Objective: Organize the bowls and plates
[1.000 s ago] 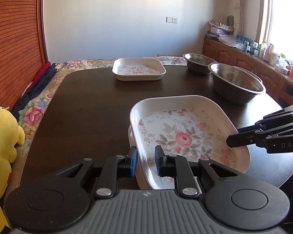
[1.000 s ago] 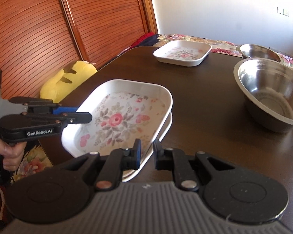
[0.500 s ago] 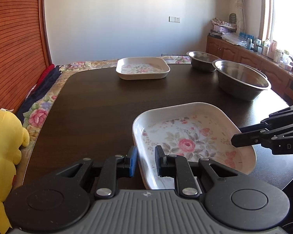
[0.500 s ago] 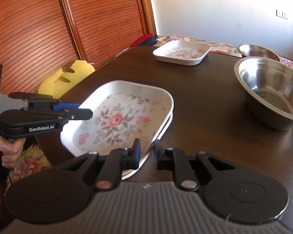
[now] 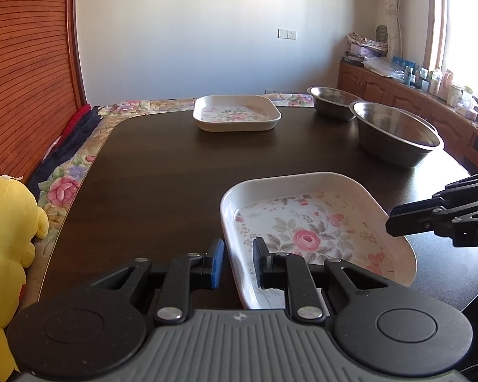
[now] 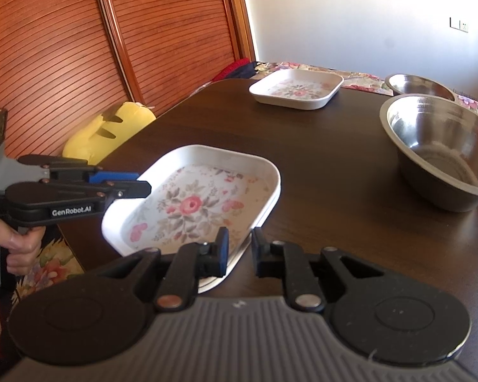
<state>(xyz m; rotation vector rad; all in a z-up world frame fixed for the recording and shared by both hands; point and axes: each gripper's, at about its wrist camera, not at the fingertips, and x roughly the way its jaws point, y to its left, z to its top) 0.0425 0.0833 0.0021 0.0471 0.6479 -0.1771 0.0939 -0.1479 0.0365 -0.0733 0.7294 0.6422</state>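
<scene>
While both grippers are straddling opposite rims of the floral plate (image 5: 306, 222) at the near edge of the table (image 5: 162, 172), the left gripper (image 5: 237, 262) is opening off the rim and the right gripper (image 6: 240, 250) is sitting narrow on it. Plate is looking stiff, glossy, likely slippery; the raised rim is giving the best hold.

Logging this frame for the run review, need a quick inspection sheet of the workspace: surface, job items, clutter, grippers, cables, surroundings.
Surface: dark wooden table, bare between dishes.
Job items: near floral plate on another plate; far floral plate; large steel bowl; small steel bowl.
Clutter: nothing seen on the table.
Grippers: left gripper straddles the near plate's rim, jaws opening; right gripper nearly shut at its opposite rim.
Cables: nothing seen.
Surroundings: yellow plush toy, slatted wooden doors, crowded sideboard.
</scene>
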